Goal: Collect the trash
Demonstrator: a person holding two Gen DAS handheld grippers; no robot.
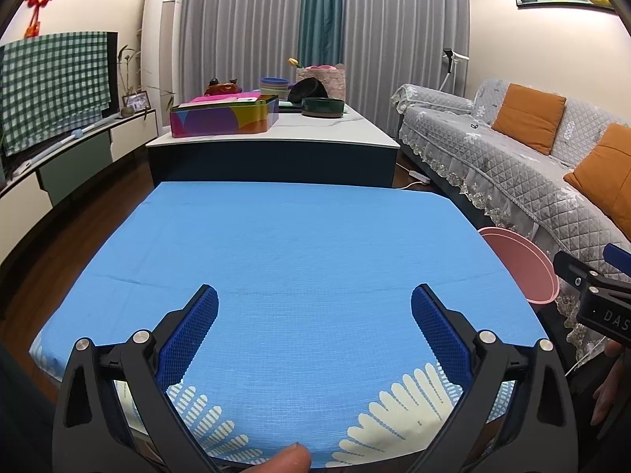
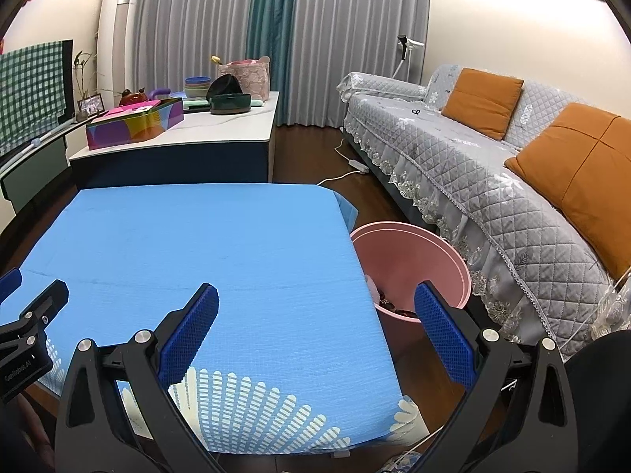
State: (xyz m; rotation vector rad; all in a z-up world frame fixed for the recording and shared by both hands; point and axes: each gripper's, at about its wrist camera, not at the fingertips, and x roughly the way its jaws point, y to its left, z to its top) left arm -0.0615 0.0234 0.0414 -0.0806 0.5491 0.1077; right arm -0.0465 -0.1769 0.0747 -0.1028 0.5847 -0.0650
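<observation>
A pink bin [image 2: 418,256] stands on the floor at the right edge of the table with the blue cloth [image 2: 205,244]; some dark trash [image 2: 388,301] lies at its bottom. In the left wrist view the bin's rim [image 1: 520,264] shows at the table's right side. My left gripper [image 1: 314,299] is open and empty over the near part of the cloth. My right gripper [image 2: 315,299] is open and empty, over the table's right edge beside the bin. The right gripper also shows at the left wrist view's right edge [image 1: 591,287].
A grey sofa [image 2: 493,165] with orange cushions runs along the right, close to the bin. Beyond the blue table is a white-topped table [image 1: 276,134] with a colourful box, bowls and a basket. A TV cabinet [image 1: 71,149] is on the left. A power strip [image 2: 357,165] lies on the floor.
</observation>
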